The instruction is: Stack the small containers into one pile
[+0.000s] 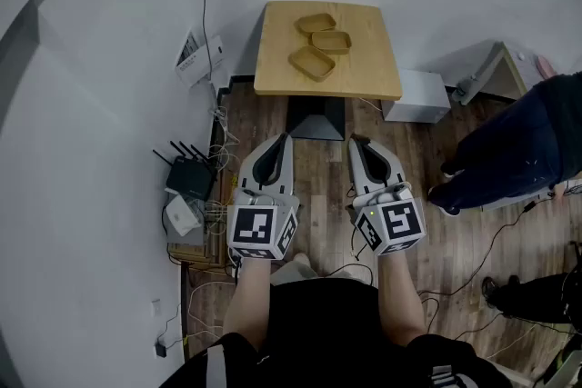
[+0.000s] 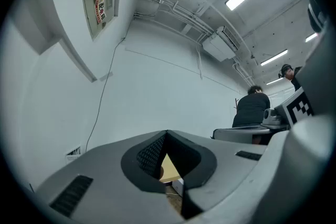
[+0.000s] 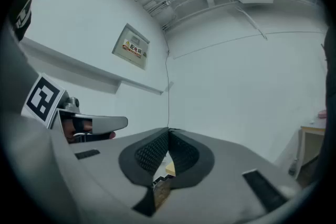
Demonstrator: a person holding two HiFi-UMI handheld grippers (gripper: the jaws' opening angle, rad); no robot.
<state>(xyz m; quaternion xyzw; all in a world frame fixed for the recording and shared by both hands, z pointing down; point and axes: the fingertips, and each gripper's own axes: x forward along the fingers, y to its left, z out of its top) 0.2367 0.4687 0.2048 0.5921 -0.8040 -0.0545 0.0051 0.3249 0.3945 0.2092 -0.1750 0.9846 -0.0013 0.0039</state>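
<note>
Holding my left gripper (image 1: pixel 275 150) and right gripper (image 1: pixel 362 152) low over the plank floor (image 1: pixel 318 186), each with jaws pressed together on nothing, I stand well short of the square wooden table (image 1: pixel 273 77). On it lie the three small containers (image 1: pixel 311 63), close together and unstacked. These shallow, round-cornered tan trays look light, stiff and thin-walled, so I'd pinch one by its rim.

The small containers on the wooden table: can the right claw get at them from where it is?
Probably not yet. The right claw is shut over the floor, short of the table; nothing blocks the way to the containers.
</note>
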